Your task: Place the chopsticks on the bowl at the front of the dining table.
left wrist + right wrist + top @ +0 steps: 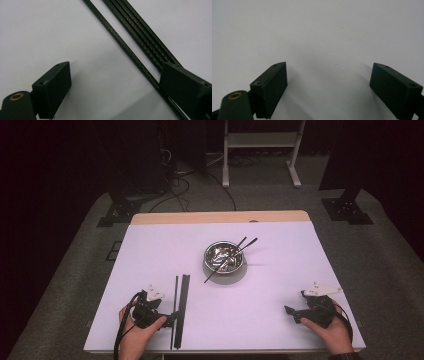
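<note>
Reaching with spread jaws, left gripper (172,317) straddles the single black rod (125,47); rod axis runs away from the person.

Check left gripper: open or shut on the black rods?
Open. The left gripper has its jaws wide apart over the white table; one thin black rod runs between them, with bare table beside it.

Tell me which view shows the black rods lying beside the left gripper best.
The left gripper view: the black rods run close up between its open fingers, their weave visible. The high view shows their full length on the table, small.
</note>
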`<state>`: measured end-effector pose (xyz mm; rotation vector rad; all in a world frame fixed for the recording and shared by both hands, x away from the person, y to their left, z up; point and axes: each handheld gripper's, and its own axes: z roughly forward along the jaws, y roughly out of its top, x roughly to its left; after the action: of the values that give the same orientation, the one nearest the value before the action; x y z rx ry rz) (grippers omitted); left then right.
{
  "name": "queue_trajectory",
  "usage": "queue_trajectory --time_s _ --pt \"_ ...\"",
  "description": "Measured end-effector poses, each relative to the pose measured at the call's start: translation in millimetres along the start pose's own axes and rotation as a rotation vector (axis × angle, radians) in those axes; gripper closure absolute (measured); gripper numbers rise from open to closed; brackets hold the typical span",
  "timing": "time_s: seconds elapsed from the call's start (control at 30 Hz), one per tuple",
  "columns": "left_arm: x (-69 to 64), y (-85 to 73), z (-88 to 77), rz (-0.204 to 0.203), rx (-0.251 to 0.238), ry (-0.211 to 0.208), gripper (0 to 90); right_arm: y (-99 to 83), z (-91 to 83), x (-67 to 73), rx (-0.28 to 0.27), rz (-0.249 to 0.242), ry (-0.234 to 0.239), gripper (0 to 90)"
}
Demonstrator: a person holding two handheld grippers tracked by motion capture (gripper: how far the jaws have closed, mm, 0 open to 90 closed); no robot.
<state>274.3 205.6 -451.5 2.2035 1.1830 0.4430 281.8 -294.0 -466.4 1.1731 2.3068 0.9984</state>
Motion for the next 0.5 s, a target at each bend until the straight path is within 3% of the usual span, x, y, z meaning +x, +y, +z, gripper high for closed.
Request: queue_trajectory --time_s 0.5 --pt "-8.0 -13.2 -10.0 0.011 -0.004 -0.007 7.9 0.0 0.0 0.0 0.001 0.000 0.000 12.7"
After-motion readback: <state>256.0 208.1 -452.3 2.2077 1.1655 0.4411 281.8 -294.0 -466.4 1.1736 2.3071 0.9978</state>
